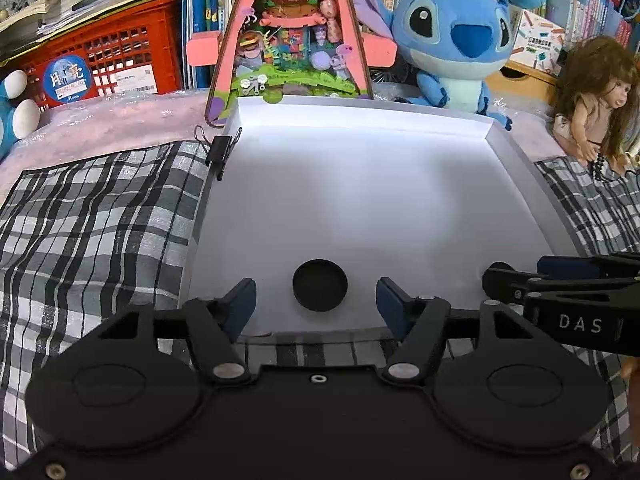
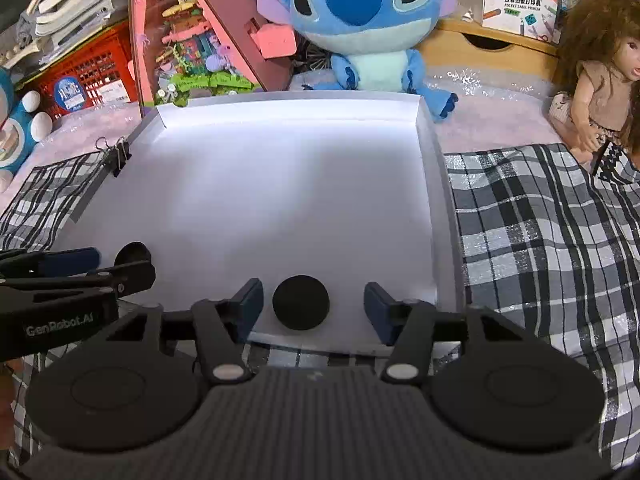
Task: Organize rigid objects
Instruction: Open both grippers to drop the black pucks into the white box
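A checked cloth (image 1: 100, 216) is covering the work surface, and a shallow white tray (image 1: 516, 152) is lying on top of it, taking up most of both wrist views. A black binder clip (image 1: 220, 152) is pinching the tray's left wall, likely to hold that folded edge in shape. Behind the tray, a blue plush toy (image 1: 452, 40), a pink triangular toy house (image 1: 288, 36), a red crate (image 1: 120, 52) and a long-haired doll (image 1: 592, 104) are crowding the back, well apart from the tray's near edge and not blocking anything there.

The left gripper (image 1: 316, 300) is pointing down at the tray's near edge with its jaws standing open and touching nothing. A black round disc (image 1: 320, 285) is lying flat on the tray floor between its blue pads (image 1: 240, 304), clear of both. The right gripper (image 2: 314, 306) is holding the same pose just beside it, jaws likewise apart and empty, with a second black disc (image 2: 301, 302) resting flat between its pads (image 2: 250, 308).

Both discs are sitting side by side inside the tray near its front wall, which suggests each one is being set down there as a neat pair. Each gripper is reaching into the other's view from the side, so the two tools are working close together, and a careless swing could be knocking one disc out of line.
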A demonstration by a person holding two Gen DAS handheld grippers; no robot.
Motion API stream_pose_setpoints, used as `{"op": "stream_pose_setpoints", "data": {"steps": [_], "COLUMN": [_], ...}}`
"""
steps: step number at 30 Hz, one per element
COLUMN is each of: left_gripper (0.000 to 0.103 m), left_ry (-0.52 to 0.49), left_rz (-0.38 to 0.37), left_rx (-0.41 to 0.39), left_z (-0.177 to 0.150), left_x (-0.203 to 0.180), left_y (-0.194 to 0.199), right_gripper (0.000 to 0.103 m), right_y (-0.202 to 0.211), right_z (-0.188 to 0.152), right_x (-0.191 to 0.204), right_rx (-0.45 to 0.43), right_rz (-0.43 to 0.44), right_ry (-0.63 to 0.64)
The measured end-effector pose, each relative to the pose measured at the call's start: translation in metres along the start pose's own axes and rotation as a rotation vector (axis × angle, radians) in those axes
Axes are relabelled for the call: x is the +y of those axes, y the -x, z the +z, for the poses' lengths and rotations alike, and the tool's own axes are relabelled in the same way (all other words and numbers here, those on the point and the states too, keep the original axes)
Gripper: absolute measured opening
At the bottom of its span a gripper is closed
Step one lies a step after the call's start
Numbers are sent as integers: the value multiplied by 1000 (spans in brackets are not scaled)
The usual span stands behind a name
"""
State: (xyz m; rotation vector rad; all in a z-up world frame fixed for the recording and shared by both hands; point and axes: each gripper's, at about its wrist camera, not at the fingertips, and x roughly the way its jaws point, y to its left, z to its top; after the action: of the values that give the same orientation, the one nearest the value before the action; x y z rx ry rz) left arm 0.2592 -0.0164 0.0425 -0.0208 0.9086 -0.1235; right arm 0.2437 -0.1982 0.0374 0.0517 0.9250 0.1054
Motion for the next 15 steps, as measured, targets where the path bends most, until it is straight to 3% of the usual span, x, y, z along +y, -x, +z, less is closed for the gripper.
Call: {"op": "stream_pose_setpoints", "data": {"steps": [5, 15], "left_gripper": [71, 80], "left_ry": [-5, -55], "left_rz": [-20, -26], "left_rx": [-18, -65], "left_z": [-3, -16], "left_x": [1, -5], "left_y": [12, 38], "right_gripper": [84, 88], "right_y": [7, 30], "right_z": [-3, -11], "right_x": [-2, -2], "right_rx": [-35, -93], "right_rz": [7, 33], "right_ry": [7, 21]}}
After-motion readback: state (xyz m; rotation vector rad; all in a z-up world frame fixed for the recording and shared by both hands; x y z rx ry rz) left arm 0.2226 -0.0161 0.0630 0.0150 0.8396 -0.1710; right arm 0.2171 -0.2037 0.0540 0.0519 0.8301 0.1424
